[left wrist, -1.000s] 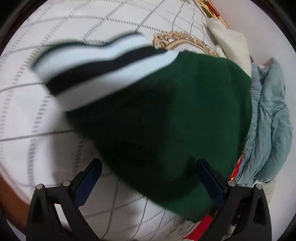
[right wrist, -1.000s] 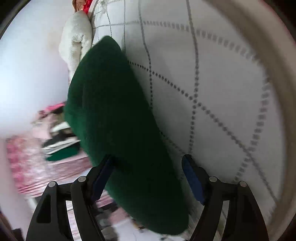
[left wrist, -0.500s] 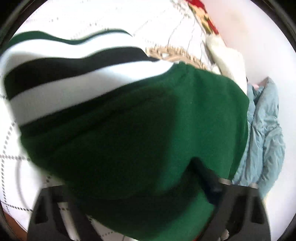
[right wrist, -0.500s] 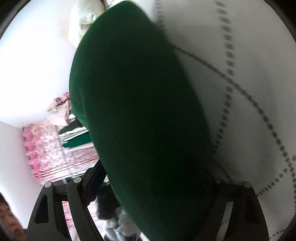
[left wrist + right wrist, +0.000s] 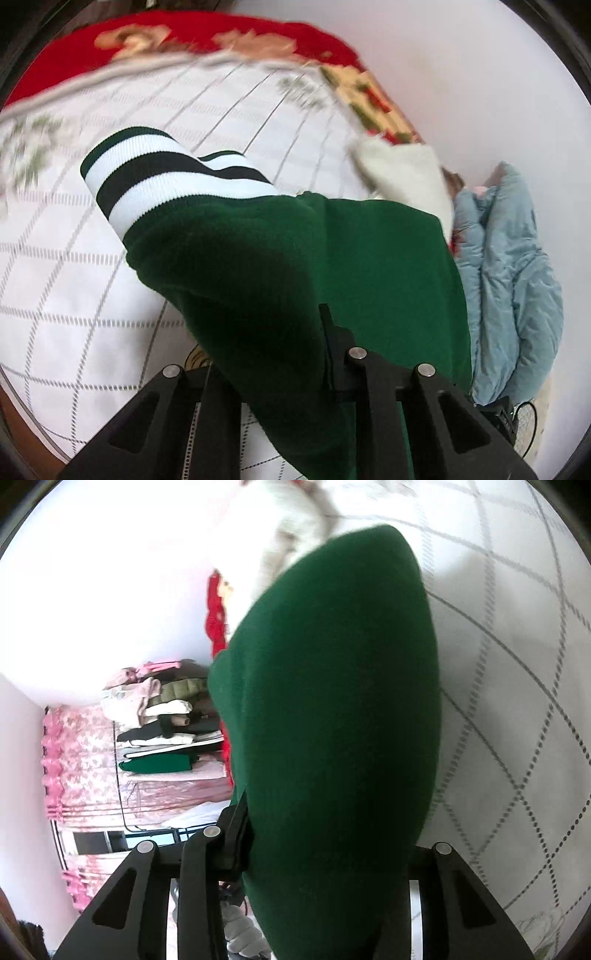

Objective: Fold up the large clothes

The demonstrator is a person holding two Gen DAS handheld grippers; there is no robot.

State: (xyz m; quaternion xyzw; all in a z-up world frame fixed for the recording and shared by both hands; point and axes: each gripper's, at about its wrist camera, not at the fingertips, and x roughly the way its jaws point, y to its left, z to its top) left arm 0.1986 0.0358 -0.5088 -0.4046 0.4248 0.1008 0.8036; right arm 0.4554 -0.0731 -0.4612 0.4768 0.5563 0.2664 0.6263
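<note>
left gripper (image 5: 291, 354) fingers pinched on the green sweater (image 5: 295, 266); right gripper (image 5: 325, 849) fingers also clamped on the same sweater (image 5: 332, 701), fabric bulging between them. sweater hangs over the bed sheet (image 5: 74, 277), white with grey grid lines. only the left view shows the striped white and black cuff (image 5: 166, 177), a light blue jacket (image 5: 517, 277) at right and a red blanket (image 5: 221, 29) at the far edge. only the right view shows a pile of folded clothes (image 5: 166, 720) and a pink curtain (image 5: 85, 760).
</note>
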